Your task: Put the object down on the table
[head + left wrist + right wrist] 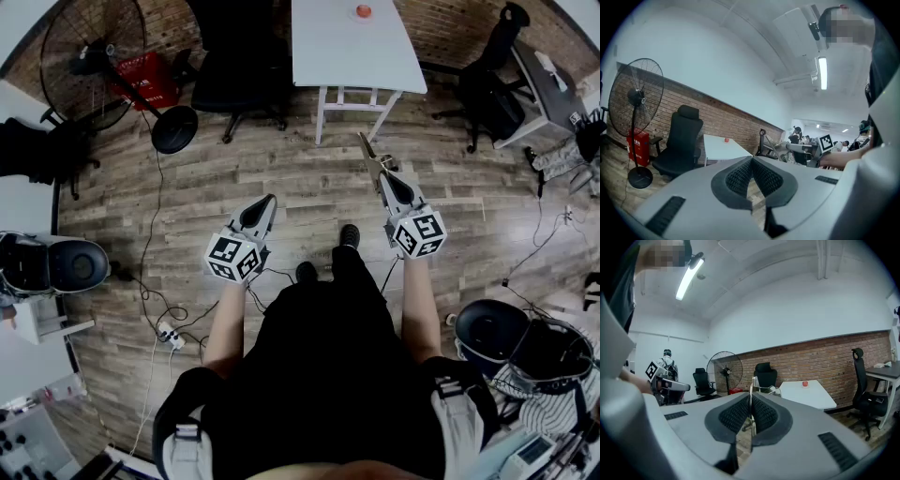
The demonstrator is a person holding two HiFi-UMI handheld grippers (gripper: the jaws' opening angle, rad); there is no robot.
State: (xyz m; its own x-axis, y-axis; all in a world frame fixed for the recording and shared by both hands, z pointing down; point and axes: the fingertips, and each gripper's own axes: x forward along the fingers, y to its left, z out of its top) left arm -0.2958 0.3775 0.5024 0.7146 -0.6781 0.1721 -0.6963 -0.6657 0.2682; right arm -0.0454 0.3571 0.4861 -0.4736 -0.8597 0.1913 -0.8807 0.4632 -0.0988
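While the thin flat object [369, 150] sits clamped edge-on between the closed jaws of the right tool [382, 175], it projects forward past the jaw tips and hangs over the wooden floor [281, 169], well apart from the white desk [347, 56] ahead. What the object is cannot be determined. The left tool [269, 201] has its jaws together with nothing between them.

Recommended procedure:
- Carry the right tool forward until the object is above a bare area of the desk, clear of the small red item [364, 11] near the far edge.
- Lower the object until it rests flat on the surface, then part the jaws.
- Release only at contact; a thin piece dropped from height may bounce or slide off.
- Hold the left tool away from the black office chair [234, 66] beside the desk.
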